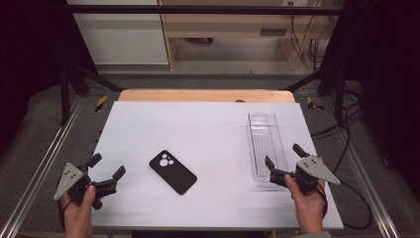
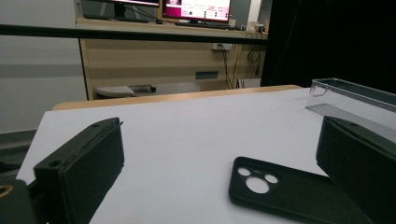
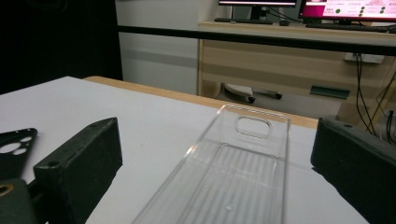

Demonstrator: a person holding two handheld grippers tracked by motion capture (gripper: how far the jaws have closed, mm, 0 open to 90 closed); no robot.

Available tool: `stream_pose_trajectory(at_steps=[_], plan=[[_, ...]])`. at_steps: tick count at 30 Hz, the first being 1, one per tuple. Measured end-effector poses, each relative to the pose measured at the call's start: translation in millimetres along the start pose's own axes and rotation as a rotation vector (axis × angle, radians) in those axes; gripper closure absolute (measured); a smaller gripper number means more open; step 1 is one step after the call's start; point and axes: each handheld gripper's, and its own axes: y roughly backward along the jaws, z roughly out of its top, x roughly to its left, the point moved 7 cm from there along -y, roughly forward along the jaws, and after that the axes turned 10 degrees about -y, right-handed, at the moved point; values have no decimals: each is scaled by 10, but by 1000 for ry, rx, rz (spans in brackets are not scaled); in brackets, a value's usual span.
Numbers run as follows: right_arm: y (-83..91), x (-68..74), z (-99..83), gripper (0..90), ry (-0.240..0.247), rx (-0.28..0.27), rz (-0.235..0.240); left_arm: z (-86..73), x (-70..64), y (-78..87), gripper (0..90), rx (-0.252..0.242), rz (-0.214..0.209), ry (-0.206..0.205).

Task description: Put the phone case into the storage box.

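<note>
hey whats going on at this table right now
A person sits at a white table with a two-jaw gripper in each hand. The left gripper hangs open near a black phone case, which lies flat, camera holes up. The right gripper is open at the near end of a long clear plastic tray. Neither gripper holds anything yet.

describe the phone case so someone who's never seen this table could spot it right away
On the white table, look near the front edge, a little left of centre, between the left claw and the long clear plastic tray. The phone case lies flat and askew: the one matte black slab, with round camera cutouts at its far end.
</note>
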Motion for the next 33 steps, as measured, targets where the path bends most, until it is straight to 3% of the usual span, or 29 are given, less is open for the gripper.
stream_pose_trajectory(at_steps=[5, 6, 13, 16, 20, 33], plan=[[-31, 155, 2, 23, 8, 6, 28, 0, -7, -7, 9, 4, 0, -2], [-52, 259, -18, 25, 17, 19, 41, 6, -11, -4, 9, 4, 6, -8], [-119, 602, -64, 31, 28, 61, 94, -1, -41, -28, 8, 9, -12, -12], [-158, 702, -43, 42, 35, 41, 60, -15, -58, -33, 9, 15, -16, -17], [-295, 855, -21, 50, -2, 42, 64, -19, -64, -20, 8, 23, -14, -40], [-613, 1374, -275, 55, 72, 182, 169, -14, -117, -61, 8, 29, -26, -51]])
